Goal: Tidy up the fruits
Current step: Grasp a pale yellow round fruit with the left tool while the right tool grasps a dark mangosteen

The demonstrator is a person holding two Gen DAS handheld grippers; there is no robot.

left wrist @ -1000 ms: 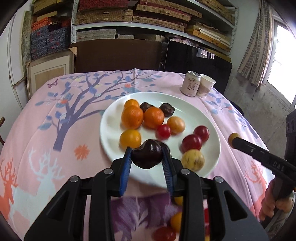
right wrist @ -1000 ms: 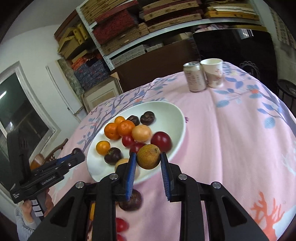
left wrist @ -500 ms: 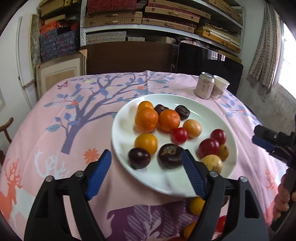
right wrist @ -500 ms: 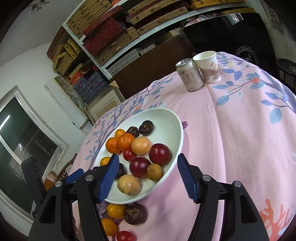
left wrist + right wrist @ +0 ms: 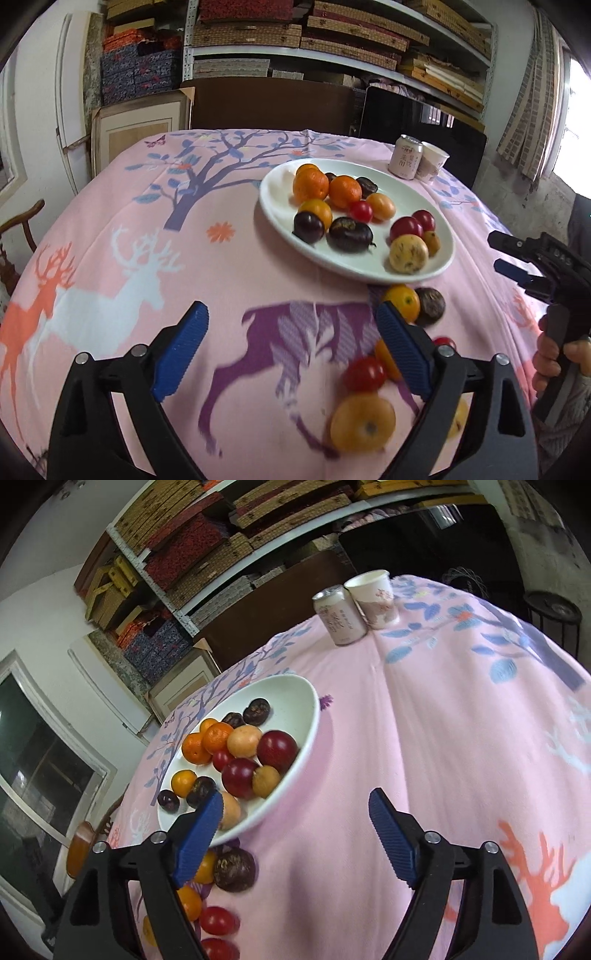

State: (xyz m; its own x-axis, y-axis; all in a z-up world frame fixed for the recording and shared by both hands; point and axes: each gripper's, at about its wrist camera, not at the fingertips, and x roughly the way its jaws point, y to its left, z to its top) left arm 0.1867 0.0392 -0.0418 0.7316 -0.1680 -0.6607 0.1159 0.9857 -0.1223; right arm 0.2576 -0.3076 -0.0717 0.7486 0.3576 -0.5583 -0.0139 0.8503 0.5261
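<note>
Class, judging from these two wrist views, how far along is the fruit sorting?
Mostly done: the white plate holds about a dozen fruits. Nothing is in hand: the left gripper and right gripper have just opened and hold nothing. Left: several loose fruits on the tablecloth.

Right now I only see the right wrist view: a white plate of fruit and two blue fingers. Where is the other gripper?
Observer: The left gripper hangs over the tablecloth, on the near side of the plate. Its jaws have just been opening and stand wide, with only cloth between them.
Operator: Any loose fruit that my finger hides?
Observer: Yes, a blurred yellow-orange fruit lies nearest the left camera, just below a red fruit.
Operator: Who holds my gripper?
Observer: A hand grips the handle of the right gripper. Its jaws have just been opening, and nothing is between them.
</note>
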